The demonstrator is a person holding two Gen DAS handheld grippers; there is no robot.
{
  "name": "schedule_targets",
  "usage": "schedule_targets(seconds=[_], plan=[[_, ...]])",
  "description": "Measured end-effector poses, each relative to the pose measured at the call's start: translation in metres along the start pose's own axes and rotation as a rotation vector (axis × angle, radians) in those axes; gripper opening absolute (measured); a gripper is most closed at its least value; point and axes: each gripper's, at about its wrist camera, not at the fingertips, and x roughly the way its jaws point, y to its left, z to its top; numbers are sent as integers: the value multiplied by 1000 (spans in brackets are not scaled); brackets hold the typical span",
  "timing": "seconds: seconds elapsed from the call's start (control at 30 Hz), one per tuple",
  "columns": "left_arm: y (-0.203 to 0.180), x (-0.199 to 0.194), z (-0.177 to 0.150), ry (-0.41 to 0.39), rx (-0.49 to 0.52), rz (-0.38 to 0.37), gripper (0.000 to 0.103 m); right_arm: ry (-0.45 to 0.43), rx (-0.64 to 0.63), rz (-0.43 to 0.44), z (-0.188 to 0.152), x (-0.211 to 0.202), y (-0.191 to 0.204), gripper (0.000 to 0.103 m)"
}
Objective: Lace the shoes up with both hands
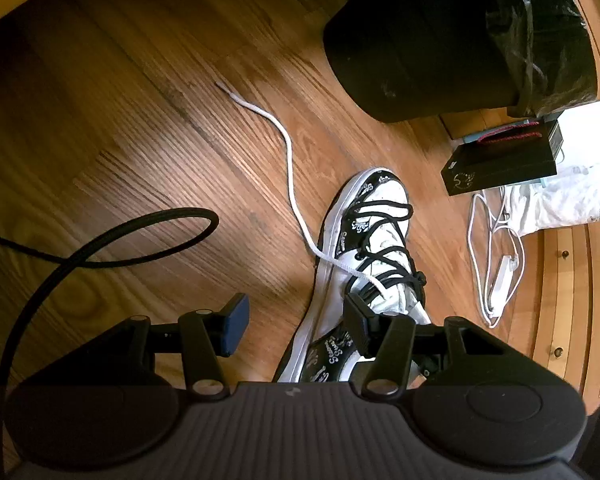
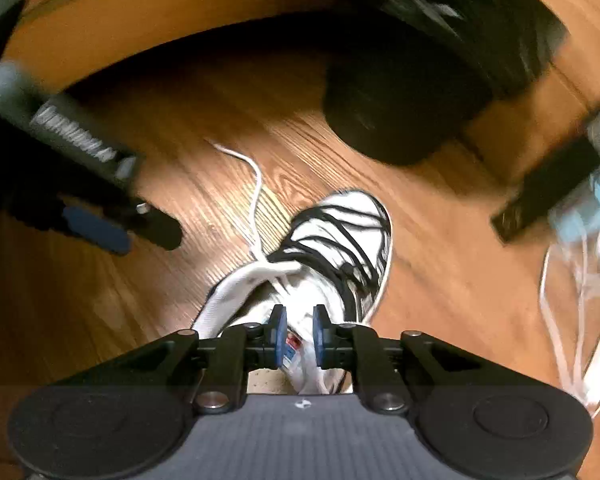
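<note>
Right gripper (image 2: pixel 299 334) above a black-and-white shoe (image 2: pixel 332 256) on a wooden floor (image 2: pixel 440 280).

The whole picture is blurred. The two blue pads (image 2: pixel 279 332) stand a little apart, with a narrow gap, and nothing is pressed between them; under the gap is the white tongue area of the shoe. Black laces (image 2: pixel 332 240) cross the front of the shoe. A white lace (image 2: pixel 256 184) runs from the shoe away over the floor. At left, the other gripper (image 2: pixel 96 228) hangs over the floor. A dark round bin (image 2: pixel 400 112) stands behind the shoe, and white cables (image 2: pixel 560 340) lie at right.
</note>
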Motion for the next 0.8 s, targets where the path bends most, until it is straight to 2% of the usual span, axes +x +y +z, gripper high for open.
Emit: schedule_targets(seconds=[0.1, 0.3, 0.47, 0.57, 0.73, 0.8], plan=[[1, 0, 0, 4, -3, 1, 55, 20, 20, 13, -1, 6, -2, 18], [3, 0, 0, -1, -18, 3, 55, 31, -56, -1, -8, 12, 13, 18], [3, 2, 0, 4, -17, 0, 56, 42, 9, 67, -12, 14, 5, 16], [5, 2, 0, 5, -29, 1, 56, 45, 19, 74, -14, 13, 4, 16], [4, 3, -1, 8, -16, 4, 56, 65, 19, 72, -14, 15, 6, 13], [4, 3, -1, 9, -13, 11, 56, 60, 14, 66, -13, 15, 7, 5]])
